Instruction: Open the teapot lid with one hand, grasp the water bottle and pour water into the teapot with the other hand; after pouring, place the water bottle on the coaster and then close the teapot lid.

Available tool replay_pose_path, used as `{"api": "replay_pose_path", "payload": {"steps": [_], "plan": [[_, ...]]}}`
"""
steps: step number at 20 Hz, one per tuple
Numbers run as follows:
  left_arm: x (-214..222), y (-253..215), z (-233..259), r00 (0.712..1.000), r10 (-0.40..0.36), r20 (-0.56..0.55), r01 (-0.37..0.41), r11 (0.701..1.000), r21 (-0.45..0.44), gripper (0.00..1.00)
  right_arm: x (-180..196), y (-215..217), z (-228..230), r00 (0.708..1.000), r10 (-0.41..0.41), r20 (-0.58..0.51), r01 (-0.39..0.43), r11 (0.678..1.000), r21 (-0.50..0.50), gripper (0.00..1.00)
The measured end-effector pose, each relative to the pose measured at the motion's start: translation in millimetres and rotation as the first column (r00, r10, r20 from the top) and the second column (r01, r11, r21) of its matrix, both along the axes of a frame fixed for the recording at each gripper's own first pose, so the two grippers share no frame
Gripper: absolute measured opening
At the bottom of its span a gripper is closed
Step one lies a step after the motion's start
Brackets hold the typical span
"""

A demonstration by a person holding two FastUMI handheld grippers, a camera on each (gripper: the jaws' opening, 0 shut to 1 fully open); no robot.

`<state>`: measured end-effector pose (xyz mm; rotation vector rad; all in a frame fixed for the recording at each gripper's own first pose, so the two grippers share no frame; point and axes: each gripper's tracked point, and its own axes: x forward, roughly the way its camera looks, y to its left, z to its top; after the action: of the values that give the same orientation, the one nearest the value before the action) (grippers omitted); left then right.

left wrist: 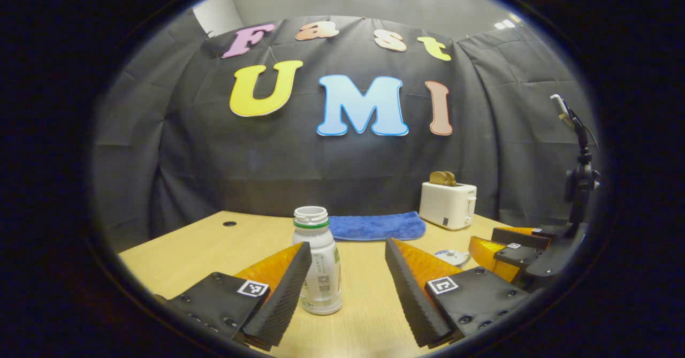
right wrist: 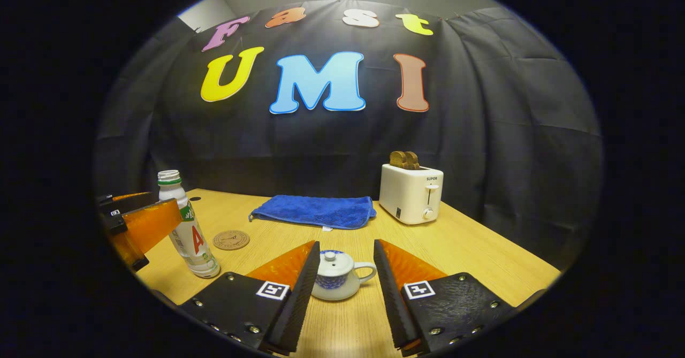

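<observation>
A white water bottle [left wrist: 318,261] with a green neck ring and no cap stands on the table, just inside the left finger of my open left gripper [left wrist: 348,244]. The right gripper view shows the bottle [right wrist: 187,229] beside the left gripper [right wrist: 160,203], whose fingers flank it without pressing. A small white-and-blue teapot [right wrist: 334,275] with its lid on sits between the fingers of my open right gripper [right wrist: 346,245], untouched. A round brown coaster [right wrist: 231,239] lies right of the bottle. The teapot's lid [left wrist: 452,255] peeks out beside the right gripper [left wrist: 484,239].
A blue towel [right wrist: 316,211] lies at the back of the wooden table [right wrist: 481,261], and a white toaster [right wrist: 411,192] with bread stands to its right. A dark camera stand [left wrist: 580,181] rises at the table's right edge.
</observation>
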<state>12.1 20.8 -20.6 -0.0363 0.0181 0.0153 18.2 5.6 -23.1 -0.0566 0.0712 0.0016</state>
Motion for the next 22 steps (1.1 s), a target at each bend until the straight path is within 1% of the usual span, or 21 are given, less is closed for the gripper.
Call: {"api": "replay_pose_path", "payload": {"steps": [5, 8, 9, 10, 11, 12, 13, 14, 15, 17, 18, 19, 20, 21, 22], "plan": [[-1.4, -0.7, 1.1, 1.0, -0.001, -0.001, 0.001, 1.0, 0.007, 0.99, 11.0, 11.6, 0.3, 1.0, 0.029, -0.01, -0.029, 0.999, -0.043, 0.63], [-3.7, -0.3, 3.4, 1.0, -0.002, 0.005, 0.002, 1.0, 0.015, 0.99, 25.1, 17.6, -11.5, 0.997, 0.052, -0.064, -0.053, 0.998, -0.021, 0.63], [-4.6, 0.4, 4.7, 1.0, -0.001, 0.007, 0.001, 1.0, 0.019, 0.92, 28.2, 19.3, -14.7, 0.995, 0.058, -0.082, -0.06, 0.998, -0.011, 0.63], [-5.3, 1.8, 4.6, 1.0, 0.0, 0.008, 0.0, 1.0, 0.022, 0.92, 33.7, 21.7, -18.1, 0.994, 0.065, -0.092, -0.065, 0.998, -0.005, 0.63], [-5.6, 3.3, 4.8, 1.0, 0.002, 0.009, -0.002, 1.0, 0.024, 0.92, 35.1, 17.9, -18.3, 0.993, 0.05, -0.104, -0.05, 0.999, -0.001, 0.63], [-5.1, 4.8, 4.1, 1.0, 0.004, 0.008, -0.004, 1.0, 0.023, 0.92, 38.7, 17.3, -19.3, 0.992, 0.049, -0.113, -0.048, 0.999, 0.011, 0.37], [-4.7, 5.8, 3.8, 1.0, 0.006, 0.007, -0.006, 1.0, 0.023, 0.99, 42.4, 18.4, -24.1, 0.99, 0.053, -0.127, -0.051, 0.998, 0.019, 0.37], [-4.3, 6.8, 2.6, 1.0, 0.009, 0.005, -0.009, 1.0, 0.021, 0.99, 44.6, 18.1, -26.8, 0.989, 0.052, -0.14, -0.049, 0.999, 0.023, 0.37], [-3.9, 8.3, 2.3, 1.0, 0.011, 0.002, -0.011, 1.0, 0.018, 0.92, 46.0, 18.8, -28.8, 0.988, 0.053, -0.145, -0.051, 0.998, 0.022, 0.37], [-3.3, 9.4, 0.9, 1.0, 0.012, -0.001, -0.012, 1.0, 0.012, 0.92, 49.3, 18.5, -32.7, 0.987, 0.052, -0.152, -0.051, 0.999, 0.011, 0.37], [-3.2, 10.2, 0.6, 1.0, 0.014, -0.002, -0.014, 1.0, 0.009, 0.99, 51.0, 20.0, -35.1, 0.986, 0.057, -0.159, -0.057, 0.998, 0.006, 0.37], [-2.1, 10.4, -0.8, 1.0, 0.014, -0.004, -0.014, 1.0, 0.004, 0.99, 53.1, 21.6, -39.0, 0.984, 0.062, -0.169, -0.063, 0.998, 0.002, 0.37], [-0.7, 9.4, -2.9, 1.0, 0.012, -0.007, -0.012, 1.0, 0.001, 0.92, 54.1, 22.2, -39.2, 0.984, 0.066, -0.167, -0.068, 0.998, -0.005, 0.37], [-0.3, 9.0, -3.3, 1.0, 0.011, -0.01, -0.011, 1.0, -0.002, 0.92, 57.5, 21.9, -39.3, 0.984, 0.066, -0.164, -0.069, 0.998, -0.012, 0.37], [1.2, 8.9, -5.5, 1.0, 0.012, -0.013, -0.012, 1.0, -0.004, 0.92, 59.1, 22.4, -41.9, 0.983, 0.07, -0.17, -0.073, 0.997, -0.017, 0.34]]}}
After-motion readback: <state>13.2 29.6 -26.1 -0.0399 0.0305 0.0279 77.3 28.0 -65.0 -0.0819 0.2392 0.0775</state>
